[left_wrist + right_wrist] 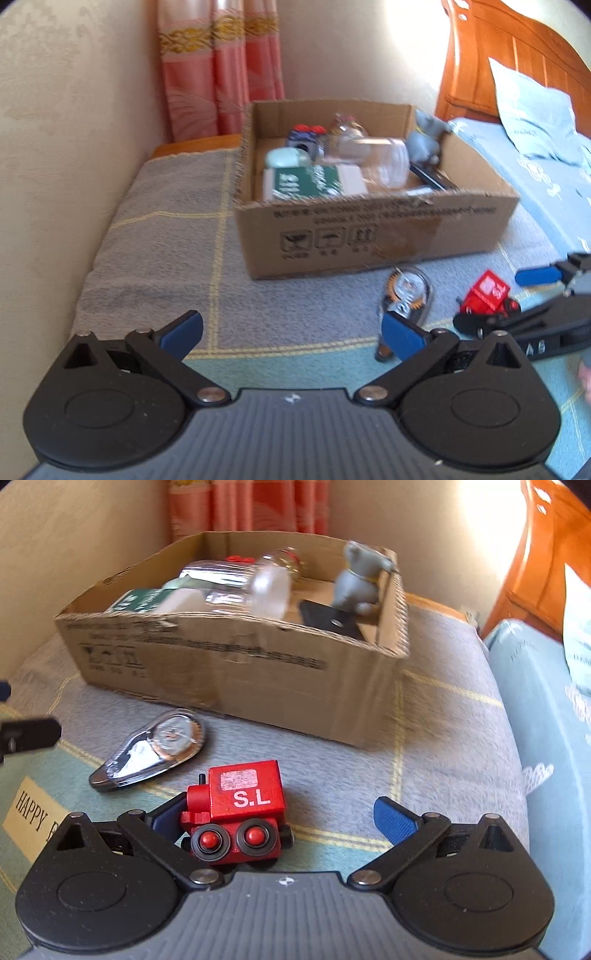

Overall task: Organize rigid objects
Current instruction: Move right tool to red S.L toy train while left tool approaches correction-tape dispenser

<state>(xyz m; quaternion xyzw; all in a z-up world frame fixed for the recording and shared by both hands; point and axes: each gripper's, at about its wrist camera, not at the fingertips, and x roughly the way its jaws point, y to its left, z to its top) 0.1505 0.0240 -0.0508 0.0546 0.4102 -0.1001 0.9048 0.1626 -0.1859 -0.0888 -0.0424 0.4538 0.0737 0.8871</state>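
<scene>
Train (236, 812): red, white "S.L" lettering. Box (258, 679): brown cardboard. Blanket (166, 236): grey, yellow grid lines. Curtain (218, 66): pink, gold band.

Home bedroom: wooden headboard (517, 55), pillow (532, 110), curtains (221, 66).

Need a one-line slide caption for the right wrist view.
Open right gripper straddles a red toy train on the blanket, correction tape dispenser beside it, cardboard box behind.
</scene>
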